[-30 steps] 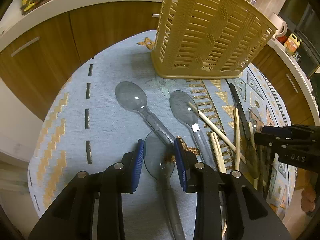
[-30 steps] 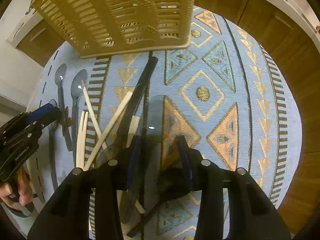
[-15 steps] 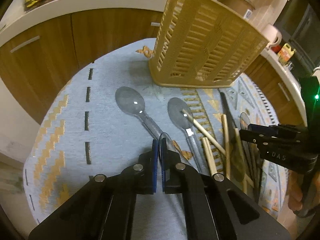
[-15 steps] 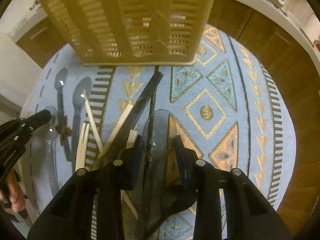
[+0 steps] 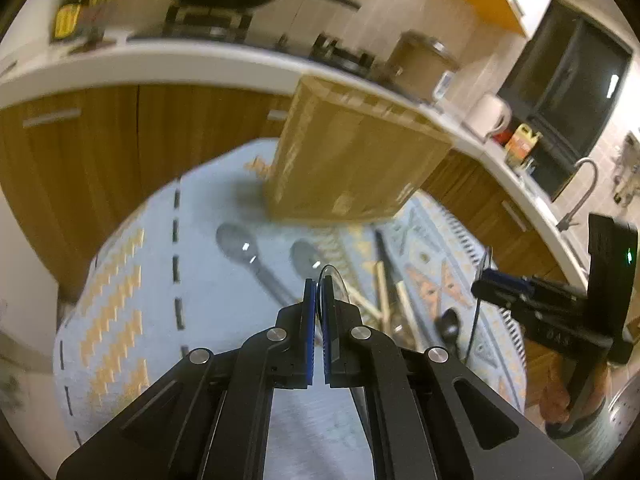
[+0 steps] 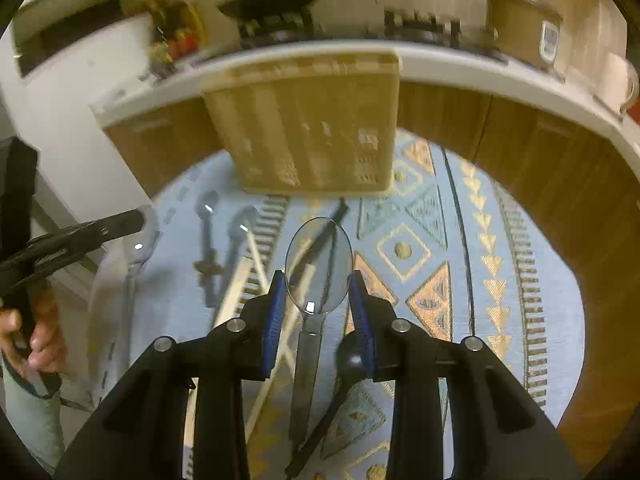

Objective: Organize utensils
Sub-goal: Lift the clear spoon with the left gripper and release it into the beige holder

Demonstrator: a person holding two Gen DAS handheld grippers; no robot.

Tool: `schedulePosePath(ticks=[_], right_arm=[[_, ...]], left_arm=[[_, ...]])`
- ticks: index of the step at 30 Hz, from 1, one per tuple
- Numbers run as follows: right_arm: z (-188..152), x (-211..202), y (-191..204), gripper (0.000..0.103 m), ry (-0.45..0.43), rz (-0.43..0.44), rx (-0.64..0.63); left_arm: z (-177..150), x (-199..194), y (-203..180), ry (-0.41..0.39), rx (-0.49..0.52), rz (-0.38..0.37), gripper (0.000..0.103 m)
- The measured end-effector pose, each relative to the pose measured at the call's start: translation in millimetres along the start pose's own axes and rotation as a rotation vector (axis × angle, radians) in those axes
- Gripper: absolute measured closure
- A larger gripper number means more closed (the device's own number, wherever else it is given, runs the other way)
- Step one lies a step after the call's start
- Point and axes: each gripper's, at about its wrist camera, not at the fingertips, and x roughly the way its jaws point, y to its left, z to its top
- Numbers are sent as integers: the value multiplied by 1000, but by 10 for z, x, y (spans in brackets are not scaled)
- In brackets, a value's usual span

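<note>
Left gripper (image 5: 318,292): jaws pinched nearly together on a clear plastic spoon (image 5: 330,286), gripped edge-on at the bowl and lifted off the mat (image 5: 132,280). Thin, light, glossy plastic; I judge it slippery and apt to pivot in the pads, so the neck or handle would be a steadier hold than the curved bowl.

On the mat's left half lie two more clear spoons (image 5: 240,246), side by side, near the basket (image 5: 352,160) at the far edge. Toward mid-mat: pale wooden chopsticks (image 5: 382,292) crossed over a dark flat utensil (image 5: 384,248). A loose heap, so pulling one would likely drag its neighbours.

Right gripper (image 6: 318,300): jaws stand apart at the bowl's width, holding a second clear spoon (image 6: 319,266) by the bowl's edges, face-up, handle trailing back under the fingers. A small dark spoon (image 6: 352,356) lies beneath. The basket's tall slotted wall is the thing to clear before dropping either spoon in.
</note>
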Motion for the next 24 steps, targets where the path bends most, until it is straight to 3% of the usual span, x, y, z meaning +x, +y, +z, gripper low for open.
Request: schedulePosePath(ticks=[6, 11, 17, 24], right_arm=[[215, -531, -133, 74, -178, 3, -29], [659, -779, -181, 74, -311, 10, -19], [1291, -811, -282, 74, -447, -36, 13], [1876, -482, -516, 74, -548, -129, 74]], left_arm=[[254, -419, -367, -207, 60, 1, 102], [645, -707, -622, -386, 80, 32, 102], [1204, -732, -762, -582, 96, 164, 102], [1593, -494, -871, -725, 129, 341, 102]])
